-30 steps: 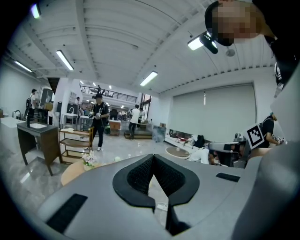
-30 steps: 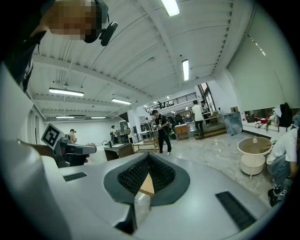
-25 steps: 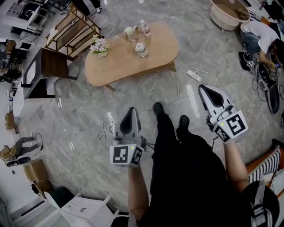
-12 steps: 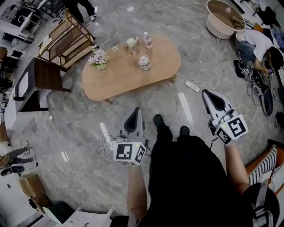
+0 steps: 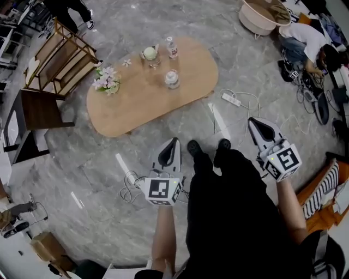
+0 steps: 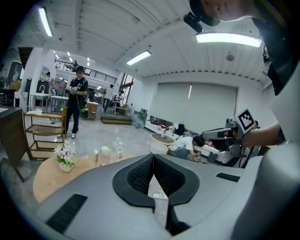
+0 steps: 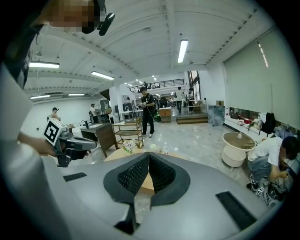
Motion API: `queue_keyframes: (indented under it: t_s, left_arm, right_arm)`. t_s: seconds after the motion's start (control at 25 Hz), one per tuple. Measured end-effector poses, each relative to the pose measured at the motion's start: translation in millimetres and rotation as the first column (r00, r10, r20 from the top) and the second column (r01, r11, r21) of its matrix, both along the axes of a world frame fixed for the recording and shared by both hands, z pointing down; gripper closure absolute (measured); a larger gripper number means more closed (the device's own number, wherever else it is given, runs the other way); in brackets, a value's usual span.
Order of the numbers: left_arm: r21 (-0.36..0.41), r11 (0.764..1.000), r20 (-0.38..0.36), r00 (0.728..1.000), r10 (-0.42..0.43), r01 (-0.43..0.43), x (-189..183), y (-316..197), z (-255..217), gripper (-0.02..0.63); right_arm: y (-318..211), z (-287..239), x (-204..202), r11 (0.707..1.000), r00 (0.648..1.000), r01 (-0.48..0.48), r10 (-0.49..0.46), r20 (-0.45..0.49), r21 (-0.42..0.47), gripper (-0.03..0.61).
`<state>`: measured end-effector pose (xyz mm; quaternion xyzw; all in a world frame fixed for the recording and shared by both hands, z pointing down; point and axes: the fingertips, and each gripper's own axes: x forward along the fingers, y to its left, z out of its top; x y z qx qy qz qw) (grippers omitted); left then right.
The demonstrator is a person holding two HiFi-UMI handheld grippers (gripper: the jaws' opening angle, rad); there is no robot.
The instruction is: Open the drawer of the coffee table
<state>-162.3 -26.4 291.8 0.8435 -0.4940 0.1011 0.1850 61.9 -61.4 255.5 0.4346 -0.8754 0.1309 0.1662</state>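
The oval wooden coffee table stands on the grey marble floor ahead of me. On it are a pot of flowers, a bottle, a jar and a cup. No drawer shows in any view. My left gripper is shut and empty, held in the air short of the table's near edge. My right gripper is also shut and empty, off to the table's right. From the left gripper the table lies low and left. The right gripper points at the table.
A power strip with cables lies on the floor right of the table, and more cable lies by my left gripper. A wooden shelf and dark desk stand left. A round white table and a crouching person are far right.
I have stepped closer to the coffee table; it now lies nearer my feet. Both grippers have moved forward and lower, staying shut.
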Motion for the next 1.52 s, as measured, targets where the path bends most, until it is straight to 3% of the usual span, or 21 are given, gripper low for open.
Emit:
queue_keyframes:
  t_s: [0.2, 0.52, 0.76, 1.04, 1.24, 1.52]
  left_arm:
    - [-0.026, 0.999, 0.023, 0.999, 0.029, -0.028, -12.4, -36.9, 52.3, 0.601]
    - [-0.140, 0.989, 0.000, 0.999, 0.037, -0.037, -14.9, -64.2, 158.4, 0.601]
    - [-0.219, 0.975, -0.036, 0.999, -0.033, 0.024, -13.6, -71.7, 248.2, 0.601]
    - [-0.312, 0.949, -0.016, 0.998, -0.056, 0.048, -16.6, -79.8, 369.4, 0.600]
    - [-0.360, 0.928, 0.040, 0.996, -0.083, 0.092, -19.2, -67.1, 429.8, 0.600]
    - [-0.408, 0.905, 0.054, 0.993, -0.106, 0.119, -31.6, -71.9, 501.7, 0.590]
  right_arm:
    - [-37.9, 55.1, -1.4, 0.998, 0.999, -0.024, 0.023, -0.026, -0.059, 0.566]
    - [-89.0, 165.0, -24.6, 0.993, 0.999, 0.025, -0.030, -0.039, -0.116, 0.566]
    - [-103.4, 254.9, -27.3, 0.986, 0.995, 0.066, -0.076, -0.058, -0.154, 0.565]
    - [-114.1, 375.5, -13.4, 0.968, 0.979, 0.111, -0.145, -0.142, -0.226, 0.565]
    - [-115.7, 438.1, 3.3, 0.950, 0.961, 0.148, -0.204, -0.187, -0.274, 0.565]
    - [-147.9, 500.0, 11.8, 0.953, 0.933, 0.166, -0.235, -0.273, -0.254, 0.565]
